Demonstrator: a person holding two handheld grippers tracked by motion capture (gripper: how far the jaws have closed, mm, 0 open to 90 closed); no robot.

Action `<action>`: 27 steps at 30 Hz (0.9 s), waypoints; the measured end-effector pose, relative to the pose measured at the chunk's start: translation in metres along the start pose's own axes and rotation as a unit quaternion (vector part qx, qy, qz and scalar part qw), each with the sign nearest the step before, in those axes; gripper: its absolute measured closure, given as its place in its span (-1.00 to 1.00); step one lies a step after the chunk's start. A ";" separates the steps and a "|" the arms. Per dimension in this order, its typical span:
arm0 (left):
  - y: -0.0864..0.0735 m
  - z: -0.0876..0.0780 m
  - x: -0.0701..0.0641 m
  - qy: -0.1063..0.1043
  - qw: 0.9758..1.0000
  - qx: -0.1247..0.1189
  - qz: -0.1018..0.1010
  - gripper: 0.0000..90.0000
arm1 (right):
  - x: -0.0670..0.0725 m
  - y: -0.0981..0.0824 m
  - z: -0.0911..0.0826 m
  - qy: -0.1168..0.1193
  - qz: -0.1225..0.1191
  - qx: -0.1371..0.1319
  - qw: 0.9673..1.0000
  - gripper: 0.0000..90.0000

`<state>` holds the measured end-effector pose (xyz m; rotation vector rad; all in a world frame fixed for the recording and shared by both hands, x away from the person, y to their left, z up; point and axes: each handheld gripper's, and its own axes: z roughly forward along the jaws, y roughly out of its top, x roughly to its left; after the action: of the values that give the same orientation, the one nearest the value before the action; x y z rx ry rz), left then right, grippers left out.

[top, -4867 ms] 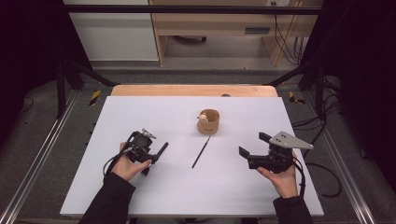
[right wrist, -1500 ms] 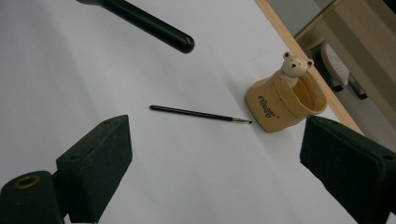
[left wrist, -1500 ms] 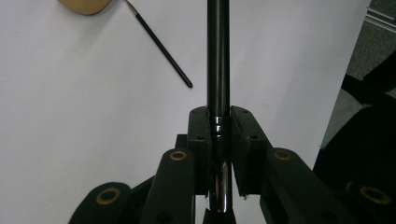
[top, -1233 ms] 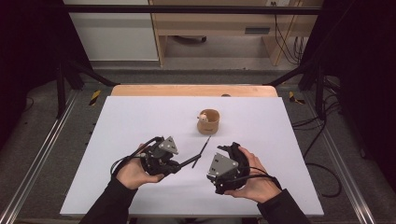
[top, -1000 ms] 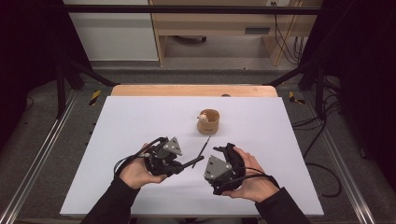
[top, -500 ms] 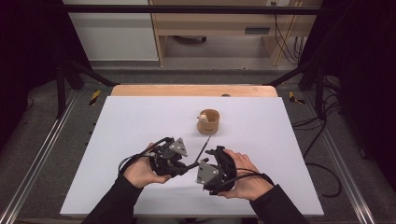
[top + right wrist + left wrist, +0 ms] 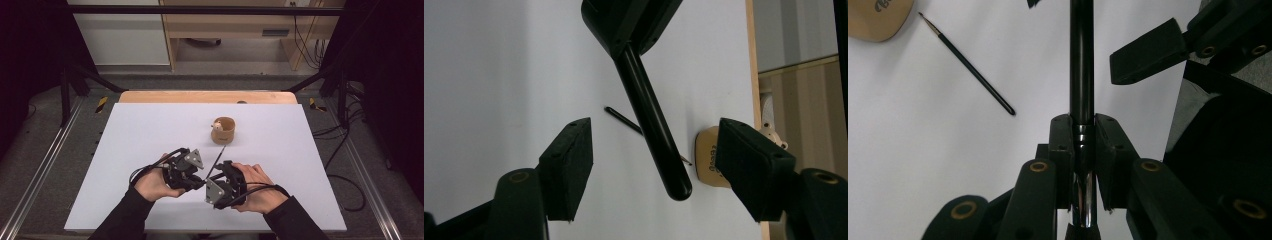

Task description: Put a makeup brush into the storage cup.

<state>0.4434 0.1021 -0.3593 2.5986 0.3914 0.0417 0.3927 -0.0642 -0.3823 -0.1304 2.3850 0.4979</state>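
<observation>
Wooden and round, a small cup (image 7: 223, 130) stands on the white table (image 7: 125, 130), far of both hands, with a pale small object inside that I cannot identify; the print on its side is too blurred to read. A thin black brush (image 7: 968, 65) lies flat just near of the cup. The left gripper (image 7: 192, 181) is clamped on a thick black pen (image 7: 1081, 65). The right gripper (image 7: 216, 176), jaws apart and just closing, brackets the pen's free end without touching.
</observation>
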 end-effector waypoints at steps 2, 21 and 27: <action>0.000 0.001 -0.001 -0.001 1.000 0.002 -0.002 0.74 | 0.001 0.001 0.001 -0.001 -0.008 0.000 1.000 -0.19; 0.003 0.006 -0.001 -0.006 1.000 0.018 0.006 0.74 | 0.006 0.005 0.009 0.003 -0.072 0.003 0.997 0.37; 0.004 0.007 -0.001 -0.006 1.000 0.021 0.004 0.74 | 0.006 0.006 0.008 0.006 -0.079 -0.003 0.997 0.57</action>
<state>0.4444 0.0951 -0.3634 2.6401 0.3826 0.0201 0.3916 -0.0550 -0.3899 -0.3224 2.3625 0.4307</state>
